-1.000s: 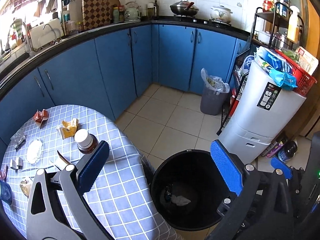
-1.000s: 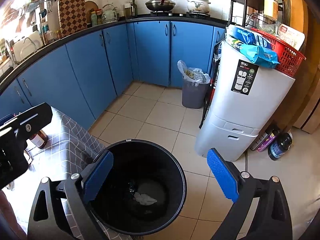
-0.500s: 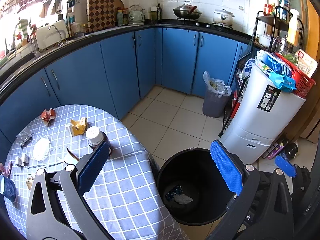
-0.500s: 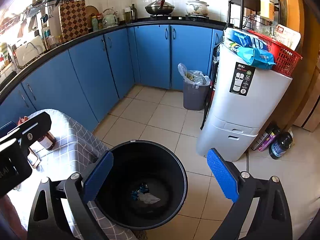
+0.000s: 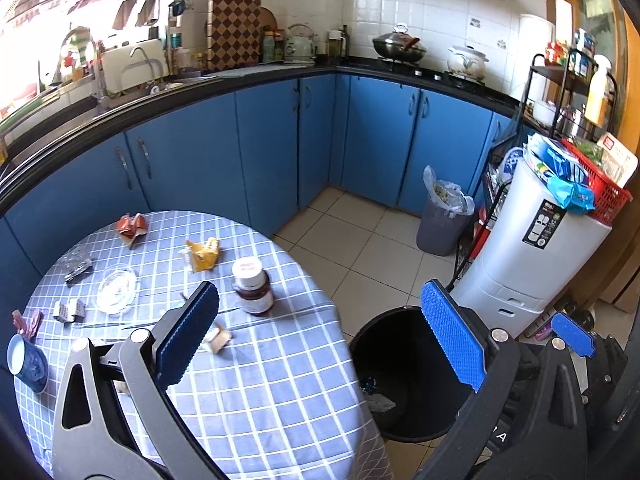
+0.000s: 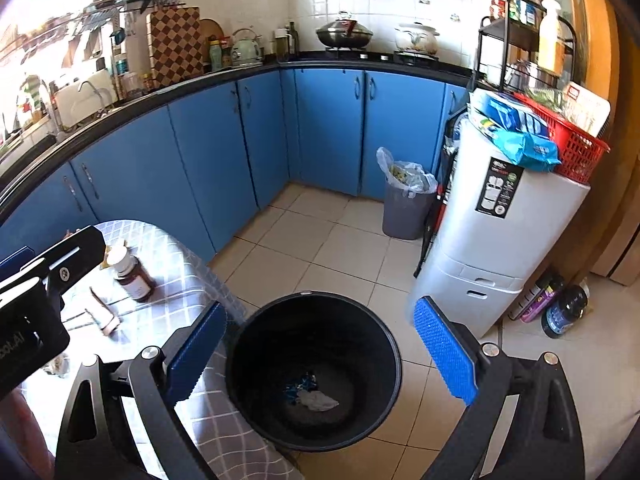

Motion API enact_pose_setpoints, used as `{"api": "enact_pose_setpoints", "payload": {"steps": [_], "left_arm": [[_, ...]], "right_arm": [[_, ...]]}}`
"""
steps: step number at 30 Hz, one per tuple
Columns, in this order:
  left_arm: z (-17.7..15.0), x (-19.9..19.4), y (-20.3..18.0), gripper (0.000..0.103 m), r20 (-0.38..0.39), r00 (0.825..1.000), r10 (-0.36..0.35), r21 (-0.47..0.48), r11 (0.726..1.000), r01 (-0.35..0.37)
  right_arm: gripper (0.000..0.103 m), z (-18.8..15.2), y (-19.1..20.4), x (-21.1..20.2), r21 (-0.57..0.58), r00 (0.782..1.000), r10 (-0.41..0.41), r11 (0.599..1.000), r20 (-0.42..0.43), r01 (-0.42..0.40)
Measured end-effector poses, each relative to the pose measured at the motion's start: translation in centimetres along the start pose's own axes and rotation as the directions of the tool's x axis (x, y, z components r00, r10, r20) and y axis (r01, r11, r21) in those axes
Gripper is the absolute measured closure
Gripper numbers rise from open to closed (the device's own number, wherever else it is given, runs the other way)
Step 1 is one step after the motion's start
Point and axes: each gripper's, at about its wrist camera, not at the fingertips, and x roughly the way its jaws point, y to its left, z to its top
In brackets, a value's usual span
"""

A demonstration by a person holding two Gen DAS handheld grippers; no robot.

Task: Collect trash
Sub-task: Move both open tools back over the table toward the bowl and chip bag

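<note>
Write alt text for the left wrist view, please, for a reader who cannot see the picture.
The open, empty left gripper hangs above a round checked table littered with a yellow wrapper, a red wrapper and a brown bottle. A black bin beside the table holds some scraps, with blue kitchen cabinets behind.

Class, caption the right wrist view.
Open, empty right tongs above the black bin, scraps inside.

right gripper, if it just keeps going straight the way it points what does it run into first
Most likely the black trash bin: the open right gripper points down into its mouth, toward the crumpled trash at the bottom. Depth is hard to judge here.
</note>
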Motion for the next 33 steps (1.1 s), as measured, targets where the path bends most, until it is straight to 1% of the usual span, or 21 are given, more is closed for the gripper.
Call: {"api": "enact_pose_setpoints", "payload": {"steps": [4, 9, 13, 15, 18, 20, 24, 29, 33], "left_arm": [[-0.3, -1.0, 2.2, 0.003, 0.01, 1.0, 0.017, -0.025, 1.0, -0.017], [-0.7, -2.2, 5.7, 0.003, 0.021, 0.998, 0.054, -0.064, 0.997, -0.052], [-1.6, -3.1, 9.5, 0.003, 0.024, 0.995, 0.101, -0.111, 0.989, -0.098], [-2.1, -3.4, 11.8, 0.003, 0.012, 0.991, 0.136, -0.136, 0.982, -0.134], [-3.0, -3.4, 15.0, 0.003, -0.013, 0.985, 0.17, -0.176, 0.97, -0.169], [-3.9, -3.5, 17.9, 0.003, -0.04, 0.979, 0.2, -0.214, 0.955, -0.204], [-5.5, -3.7, 22.1, 0.003, -0.084, 0.964, 0.253, -0.258, 0.929, -0.266], [-8.1, -4.5, 27.8, 0.003, -0.14, 0.93, 0.34, -0.3, 0.881, -0.367], [-9.9, -5.1, 32.1, 0.003, -0.176, 0.905, 0.387, -0.346, 0.836, -0.425]], "right_arm": [[0.011, 0.1, 2.1, -0.8, -0.026, 1.0, 0.018, 1.0, 0.008, -0.018], [0.011, -0.1, 6.0, -1.4, -0.069, 0.998, 0.068, 0.995, -0.004, -0.068], [0.011, -0.6, 9.5, -1.5, -0.12, 0.995, 0.097, 0.988, -0.017, -0.099], [0.011, -0.9, 11.5, -1.4, -0.152, 0.994, 0.11, 0.982, -0.027, -0.113], [0.011, -1.5, 14.3, -1.5, -0.187, 0.991, 0.131, 0.973, -0.027, -0.133], [0.011, -2.1, 16.6, -1.5, -0.219, 0.988, 0.15, 0.963, -0.038, -0.154], [0.011, -3.3, 21.4, -1.5, -0.279, 0.979, 0.193, 0.939, -0.065, -0.203], [0.011, -5.1, 26.7, -1.1, -0.347, 0.966, 0.232, 0.902, -0.11, -0.256], [0.011, -6.6, 30.4, -0.4, -0.386, 0.954, 0.254, 0.874, -0.157, -0.296]]}}
